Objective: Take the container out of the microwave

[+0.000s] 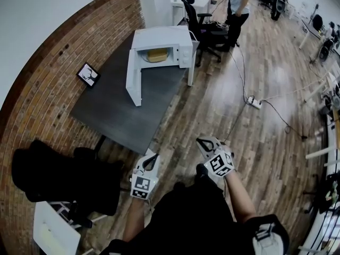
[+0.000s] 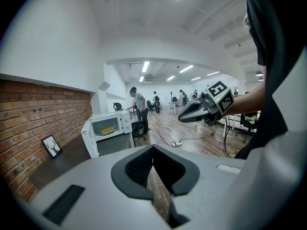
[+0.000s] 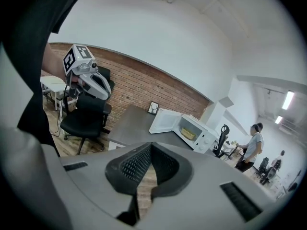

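A white microwave [image 1: 162, 41] stands at the far end of a dark grey table [image 1: 117, 108], its door [image 1: 134, 78] swung wide open. Inside sits a yellowish container [image 1: 156, 54], also visible in the left gripper view [image 2: 107, 130] and the right gripper view [image 3: 188, 134]. My left gripper [image 1: 151, 162] and right gripper [image 1: 207, 143] hover over the wooden floor close to my body, well short of the table. Both are shut with nothing between the jaws. Each one shows in the other's view: the right gripper [image 2: 192, 113] and the left gripper [image 3: 96, 85].
A small framed picture [image 1: 88, 74] leans against the brick wall on the table. A black office chair [image 1: 64, 179] stands at the table's near left. Another chair [image 1: 204, 28] and a standing person [image 1: 236, 7] are beyond the microwave. A power strip [image 1: 254, 102] and cables lie on the floor.
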`<state>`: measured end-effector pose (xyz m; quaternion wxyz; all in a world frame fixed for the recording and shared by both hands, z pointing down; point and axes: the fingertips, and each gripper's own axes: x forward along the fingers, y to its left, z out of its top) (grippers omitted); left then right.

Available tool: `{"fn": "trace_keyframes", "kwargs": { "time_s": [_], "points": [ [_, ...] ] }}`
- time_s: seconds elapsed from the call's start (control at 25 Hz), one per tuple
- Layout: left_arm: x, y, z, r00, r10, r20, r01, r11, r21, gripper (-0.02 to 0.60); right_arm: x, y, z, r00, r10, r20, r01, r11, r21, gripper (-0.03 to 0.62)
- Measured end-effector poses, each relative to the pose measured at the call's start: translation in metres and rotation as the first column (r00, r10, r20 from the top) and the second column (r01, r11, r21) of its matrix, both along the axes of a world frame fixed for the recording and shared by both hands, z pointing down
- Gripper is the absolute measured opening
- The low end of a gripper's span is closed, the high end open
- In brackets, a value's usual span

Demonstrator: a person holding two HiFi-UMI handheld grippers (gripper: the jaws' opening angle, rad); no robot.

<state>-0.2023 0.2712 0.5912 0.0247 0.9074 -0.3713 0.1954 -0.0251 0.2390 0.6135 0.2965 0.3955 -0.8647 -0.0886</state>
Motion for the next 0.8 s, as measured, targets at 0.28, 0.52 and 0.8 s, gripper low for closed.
{"fn": "trace_keyframes", "kwargs": {
  "time_s": [0.28, 0.52, 0.8],
  "points": [
    [0.021, -0.021, -0.008, 0.999, -0.031, 0.009, 0.03, 0.999, 0.011, 0.002, 0.025, -0.028, -0.003, 1.0, -0.021, 0.013, 0.02, 1.0, 0.006, -0.002],
    [0.039, -0.041, -0.011, 0.998, -0.066, 0.006, 0.066, 0.998, 0.002, 0.002, 0.044, -0.054, -0.007, 0.999, -0.051, 0.017, 0.051, 0.999, -0.005, -0.002],
    [0.072, -0.063, -0.016, 0.996, -0.09, -0.002, 0.09, 0.996, 0.015, 0.002, 0.069, -0.081, -0.009, 0.996, -0.086, 0.013, 0.086, 0.996, -0.002, -0.001]
  ]
}}
